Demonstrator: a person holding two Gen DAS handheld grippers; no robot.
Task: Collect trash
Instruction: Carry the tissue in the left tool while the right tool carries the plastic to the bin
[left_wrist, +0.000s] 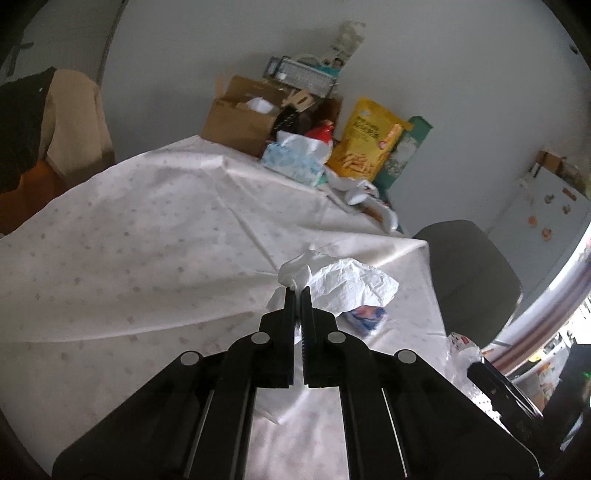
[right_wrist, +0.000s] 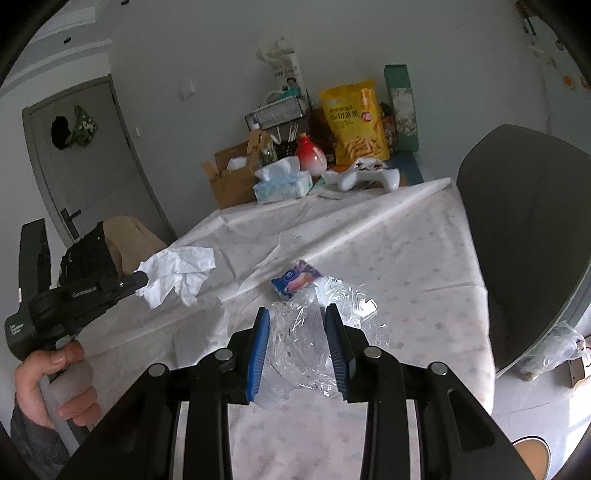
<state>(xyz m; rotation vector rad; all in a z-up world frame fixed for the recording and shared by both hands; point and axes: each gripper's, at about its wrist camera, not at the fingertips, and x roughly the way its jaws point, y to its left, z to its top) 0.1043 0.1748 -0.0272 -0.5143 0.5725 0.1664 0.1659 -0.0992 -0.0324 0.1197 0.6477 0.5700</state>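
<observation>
My left gripper (left_wrist: 298, 291) is shut on a crumpled white tissue (left_wrist: 343, 282) and holds it above the table; in the right wrist view the same tissue (right_wrist: 181, 273) hangs from the left gripper (right_wrist: 142, 280) at the left. My right gripper (right_wrist: 297, 314) is closed on a crumpled clear plastic wrap (right_wrist: 306, 336), its blue pads (right_wrist: 258, 343) pressing both sides. A small blue and pink wrapper (right_wrist: 295, 282) lies on the white tablecloth (right_wrist: 406, 266) just beyond the plastic; it also shows in the left wrist view (left_wrist: 365, 315).
At the table's far end stand a cardboard box (right_wrist: 232, 177), a tissue box (right_wrist: 282, 184), a red vase (right_wrist: 310, 157) and a yellow snack bag (right_wrist: 354, 122). A grey chair (right_wrist: 524, 236) stands at the table's right edge. A door (right_wrist: 85, 162) is behind left.
</observation>
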